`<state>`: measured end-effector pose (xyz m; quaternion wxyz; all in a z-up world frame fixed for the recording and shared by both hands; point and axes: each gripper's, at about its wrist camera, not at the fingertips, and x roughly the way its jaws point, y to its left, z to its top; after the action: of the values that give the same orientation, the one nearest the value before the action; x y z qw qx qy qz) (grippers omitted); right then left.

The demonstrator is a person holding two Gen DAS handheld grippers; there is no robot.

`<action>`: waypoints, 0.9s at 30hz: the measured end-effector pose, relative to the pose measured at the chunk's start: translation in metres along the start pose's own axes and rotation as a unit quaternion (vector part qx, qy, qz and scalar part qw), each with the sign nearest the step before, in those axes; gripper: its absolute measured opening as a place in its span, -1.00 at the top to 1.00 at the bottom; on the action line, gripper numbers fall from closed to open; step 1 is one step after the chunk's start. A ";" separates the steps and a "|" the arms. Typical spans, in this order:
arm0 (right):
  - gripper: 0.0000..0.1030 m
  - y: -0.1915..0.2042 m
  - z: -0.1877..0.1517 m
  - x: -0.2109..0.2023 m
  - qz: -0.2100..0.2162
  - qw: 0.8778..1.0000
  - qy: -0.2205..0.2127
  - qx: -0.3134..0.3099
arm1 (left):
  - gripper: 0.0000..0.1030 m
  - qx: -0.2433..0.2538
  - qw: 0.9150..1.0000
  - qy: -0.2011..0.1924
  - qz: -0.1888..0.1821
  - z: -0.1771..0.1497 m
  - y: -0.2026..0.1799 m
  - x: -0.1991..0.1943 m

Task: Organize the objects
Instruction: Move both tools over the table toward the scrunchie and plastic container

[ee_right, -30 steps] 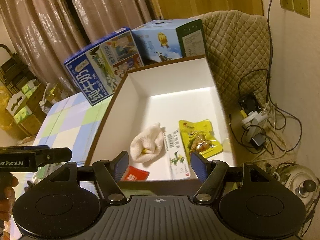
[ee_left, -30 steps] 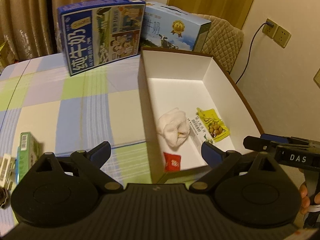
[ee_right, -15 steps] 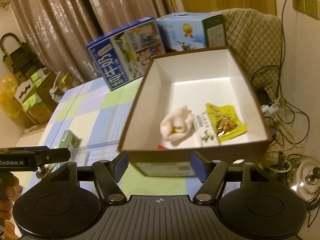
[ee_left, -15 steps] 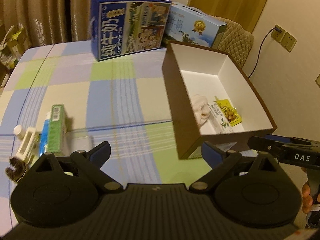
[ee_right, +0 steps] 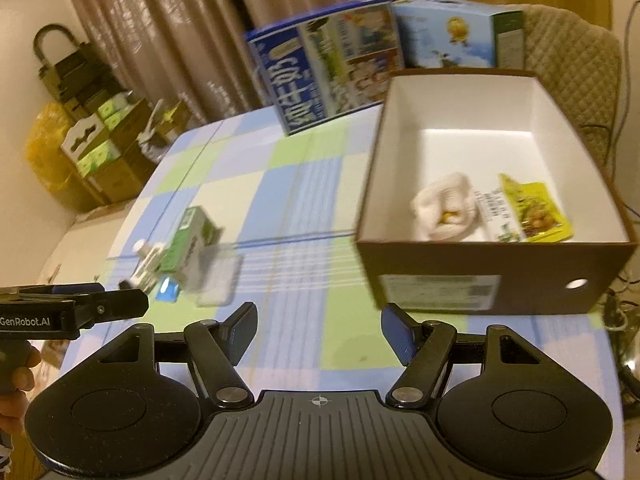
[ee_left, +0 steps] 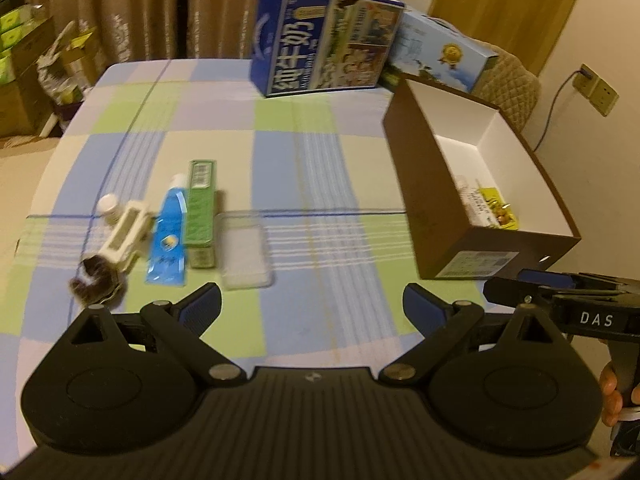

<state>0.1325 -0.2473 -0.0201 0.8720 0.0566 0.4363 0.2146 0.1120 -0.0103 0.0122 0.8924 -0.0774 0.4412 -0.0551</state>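
- We see the loose things to be organised in a cluster on the checked tablecloth [ee_left: 320,168], ahead and to the left of our left gripper [ee_left: 312,307]: a clear flat case [ee_left: 245,255] nearest its left finger, then a green carton [ee_left: 201,212], a blue tube [ee_left: 170,236], a cream-coloured holder [ee_left: 126,236] with a small white-capped bottle [ee_left: 109,206] touching it, and a dark fuzzy item [ee_left: 96,282] nearest us.
- Ahead and to the right of that gripper stands the brown box [ee_left: 424,184], white inside. In the right wrist view it holds a white cloth bundle [ee_right: 446,204], a yellow snack packet [ee_right: 534,214] and a white printed packet [ee_right: 494,214] between them.
- Our left gripper hangs above the cloth with fingers spread wide and nothing between them.
- Our right gripper [ee_right: 318,330] is likewise spread and empty, the box just ahead to its right.
- Beyond the box, two milk cartons, a dark blue one [ee_left: 324,58] and a light blue one [ee_left: 440,56], stand side by side before the curtains [ee_left: 160,8].
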 end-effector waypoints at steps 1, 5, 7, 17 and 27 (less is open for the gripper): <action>-0.28 0.005 -0.002 0.003 0.003 1.000 0.004 -0.004 | -0.85 -0.003 1.000 0.001 0.003 -0.002 0.004 -0.002; -0.28 0.022 -0.006 0.015 0.015 1.000 0.016 -0.016 | -0.85 -0.017 1.000 0.002 0.016 -0.009 0.023 -0.008; -0.28 0.030 -0.007 0.020 0.021 0.999 0.021 -0.021 | -0.85 -0.023 0.999 0.001 0.024 -0.012 0.033 -0.011; -0.28 0.059 -0.012 0.046 0.031 0.998 0.044 -0.041 | -0.85 -0.049 0.997 0.001 0.063 -0.023 0.077 -0.021; -0.28 0.074 -0.012 0.074 0.024 0.996 0.066 -0.051 | -0.85 -0.051 0.992 -0.007 0.112 -0.027 0.119 -0.014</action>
<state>0.1379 -0.1507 -0.0608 0.8378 0.0084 0.4798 0.2605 0.0852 0.1066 -0.0151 0.8908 -0.0735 0.4432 0.0688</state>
